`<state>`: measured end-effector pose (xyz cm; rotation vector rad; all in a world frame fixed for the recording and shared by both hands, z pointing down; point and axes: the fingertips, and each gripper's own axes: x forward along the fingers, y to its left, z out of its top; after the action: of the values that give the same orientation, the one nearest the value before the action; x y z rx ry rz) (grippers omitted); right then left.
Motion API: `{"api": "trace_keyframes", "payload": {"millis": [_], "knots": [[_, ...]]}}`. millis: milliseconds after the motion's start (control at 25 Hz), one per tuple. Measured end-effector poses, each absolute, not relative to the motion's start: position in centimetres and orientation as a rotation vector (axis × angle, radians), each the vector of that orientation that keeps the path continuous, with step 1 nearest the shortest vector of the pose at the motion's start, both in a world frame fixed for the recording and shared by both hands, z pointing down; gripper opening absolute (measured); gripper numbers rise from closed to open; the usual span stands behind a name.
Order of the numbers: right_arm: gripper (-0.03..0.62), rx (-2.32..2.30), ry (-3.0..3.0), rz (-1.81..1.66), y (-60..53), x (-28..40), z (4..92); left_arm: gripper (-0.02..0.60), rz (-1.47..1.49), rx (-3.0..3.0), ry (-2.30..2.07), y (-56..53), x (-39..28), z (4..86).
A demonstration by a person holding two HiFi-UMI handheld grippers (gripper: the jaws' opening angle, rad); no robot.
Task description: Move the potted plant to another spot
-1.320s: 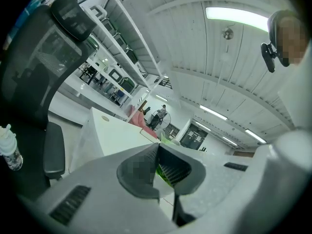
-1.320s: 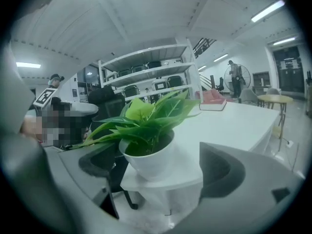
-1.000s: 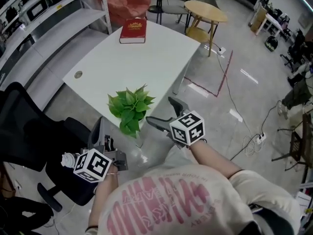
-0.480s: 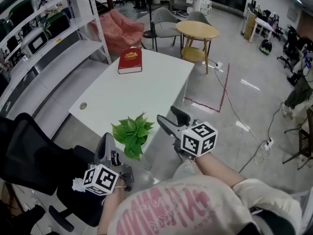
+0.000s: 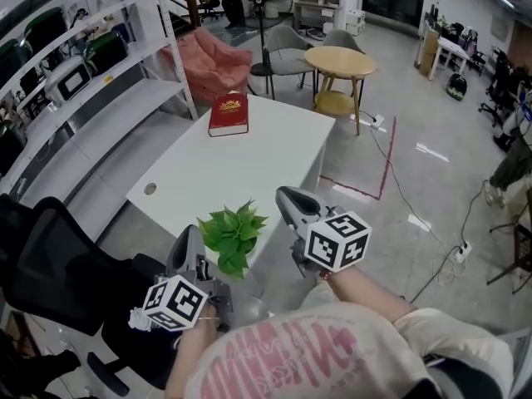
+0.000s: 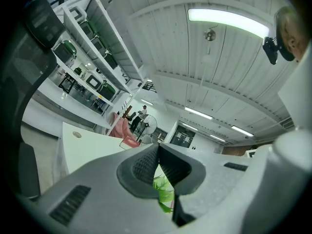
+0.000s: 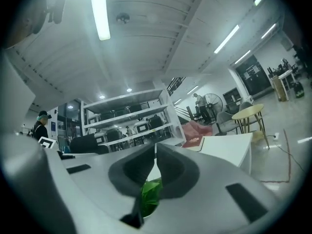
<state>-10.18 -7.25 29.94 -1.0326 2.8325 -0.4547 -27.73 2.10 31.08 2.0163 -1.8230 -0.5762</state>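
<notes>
Sitting at the near edge of the bench [image 5: 249, 152], the plant [image 5: 233, 235] is showing only its leaves in the head view. The pot is lying hidden beneath them, so its material cannot be told. The plant is standing between the two grippers and is touching neither.

The left hand-held gripper [image 6: 157, 149] is holding its jaws pressed together on nothing, with the leaves showing low down beyond the tips. The right hand-held gripper [image 7: 155, 149] has just been closing its jaws. They are now meeting tip to tip with nothing between them, and the leaves are again lying beyond and below.

Handling, as a judgement:
- The plant is probably light, and the leaves are soft and easily torn. Gripping the foliage is not advised.
- The pot is the correct place to take hold, at its wall or rim, and it is probably rigid.
- Both jaws are needing to spread before any grasp.
- The plant is standing close to the bench edge, so a sideways nudge is risking a fall to the floor.

A book [image 5: 228, 113] is lying at the far end of the bench, well apart.
</notes>
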Motion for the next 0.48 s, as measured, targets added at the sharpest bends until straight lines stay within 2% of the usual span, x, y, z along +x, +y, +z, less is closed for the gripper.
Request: {"api": "trace_keyframes", "payload": {"millis": [480], "knots": [[0.008, -1.104, 2.824, -0.447, -7.2, -9.2, 31.2, 0.003, -0.529, 2.039, -1.846, 2.8, -26.9, 32.2]]}}
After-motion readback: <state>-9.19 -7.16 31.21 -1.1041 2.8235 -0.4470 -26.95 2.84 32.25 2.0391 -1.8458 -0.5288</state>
